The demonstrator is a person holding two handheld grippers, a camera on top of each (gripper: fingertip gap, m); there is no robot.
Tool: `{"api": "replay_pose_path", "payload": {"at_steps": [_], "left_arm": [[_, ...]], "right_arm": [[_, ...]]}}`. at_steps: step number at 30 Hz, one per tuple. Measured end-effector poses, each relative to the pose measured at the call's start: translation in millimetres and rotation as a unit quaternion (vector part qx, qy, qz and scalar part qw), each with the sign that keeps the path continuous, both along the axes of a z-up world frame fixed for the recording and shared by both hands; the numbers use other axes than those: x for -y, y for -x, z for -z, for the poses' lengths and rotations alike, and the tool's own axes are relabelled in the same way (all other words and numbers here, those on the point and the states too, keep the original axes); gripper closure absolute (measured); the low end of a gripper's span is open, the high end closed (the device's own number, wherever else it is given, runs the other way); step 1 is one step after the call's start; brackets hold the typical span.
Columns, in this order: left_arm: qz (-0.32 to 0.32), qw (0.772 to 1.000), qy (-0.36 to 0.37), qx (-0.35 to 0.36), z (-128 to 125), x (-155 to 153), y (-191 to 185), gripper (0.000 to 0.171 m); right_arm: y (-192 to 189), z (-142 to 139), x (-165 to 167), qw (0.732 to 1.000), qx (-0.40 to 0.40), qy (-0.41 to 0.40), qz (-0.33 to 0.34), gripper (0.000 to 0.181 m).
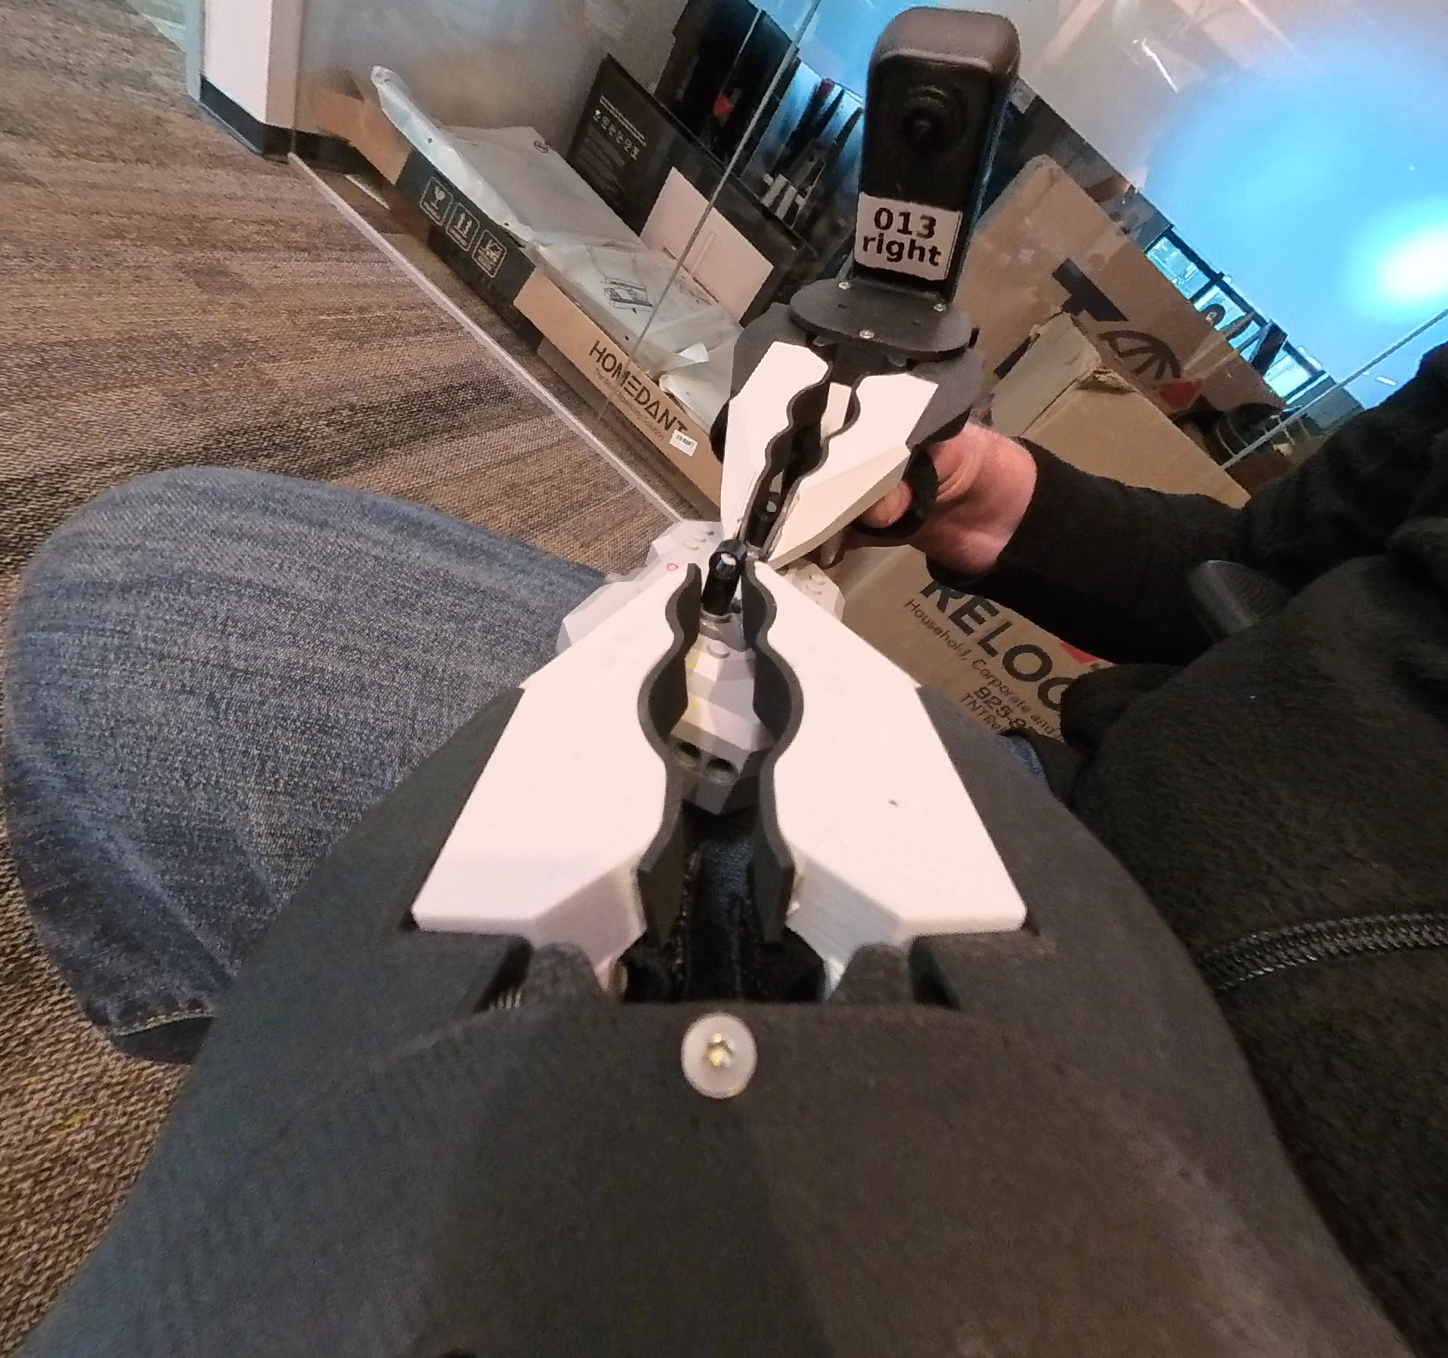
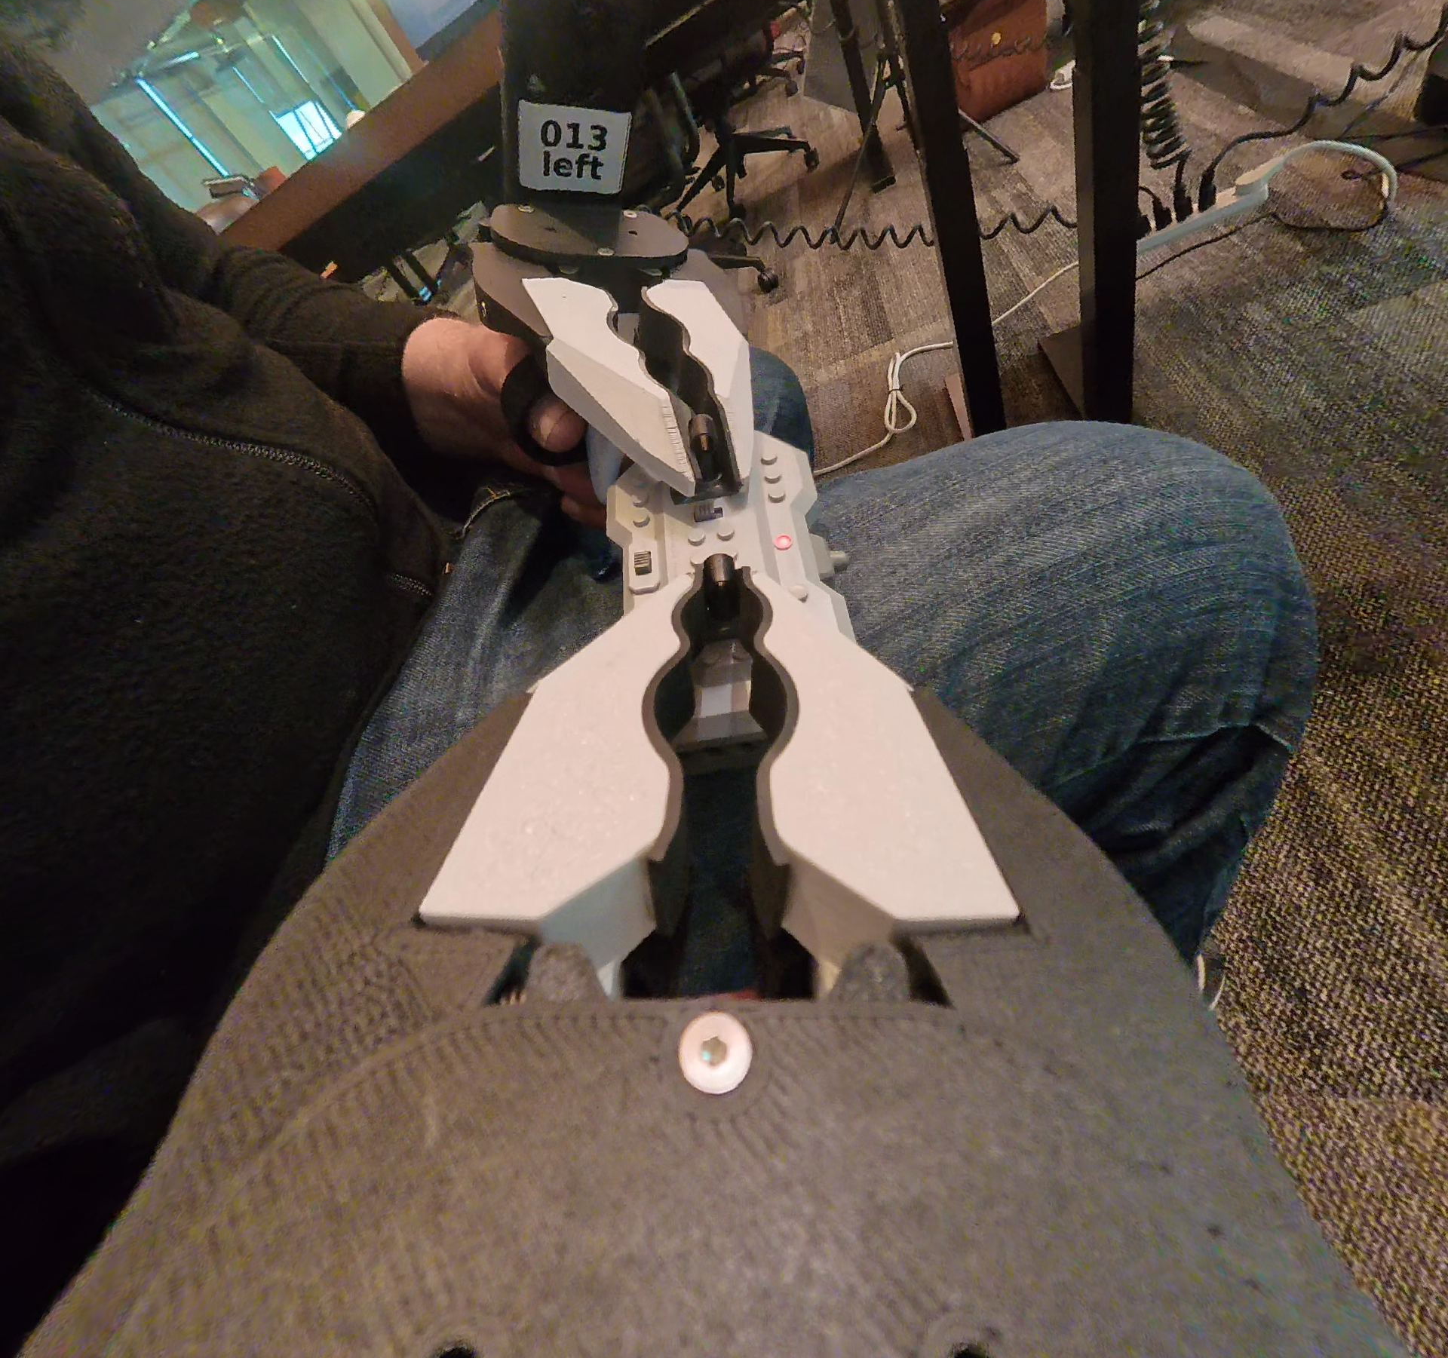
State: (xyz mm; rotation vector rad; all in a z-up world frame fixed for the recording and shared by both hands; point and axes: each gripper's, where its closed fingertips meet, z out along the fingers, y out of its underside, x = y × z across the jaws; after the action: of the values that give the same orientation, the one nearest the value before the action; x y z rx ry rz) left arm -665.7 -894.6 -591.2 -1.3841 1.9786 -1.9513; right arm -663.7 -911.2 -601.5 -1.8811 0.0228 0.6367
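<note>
Person's jeans-clad lap (image 2: 1058, 615) carries a grey block controller (image 2: 752, 529) w/ red light. Left gripper (image 1: 725, 576) and right gripper (image 2: 718, 576), tip to tip, each nearly closed round a black knob (image 1: 719, 572) on it.

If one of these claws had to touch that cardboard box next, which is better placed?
Probably the right gripper: the cardboard box sits just behind it, beyond the left gripper. Both are clamped on black sticks of a grey controller.
</note>
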Motion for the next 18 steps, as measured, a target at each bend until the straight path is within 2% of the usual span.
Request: {"api": "replay_pose_path", "payload": {"at_steps": [18], "left_arm": [[0.004, 1.0, 0.005, 0.0, -0.3, 0.7, 0.6, 0.162]], "right_arm": [[-0.5, 0.4, -0.1, 1.0, -0.004, 0.003, -0.001, 0.176]]}}
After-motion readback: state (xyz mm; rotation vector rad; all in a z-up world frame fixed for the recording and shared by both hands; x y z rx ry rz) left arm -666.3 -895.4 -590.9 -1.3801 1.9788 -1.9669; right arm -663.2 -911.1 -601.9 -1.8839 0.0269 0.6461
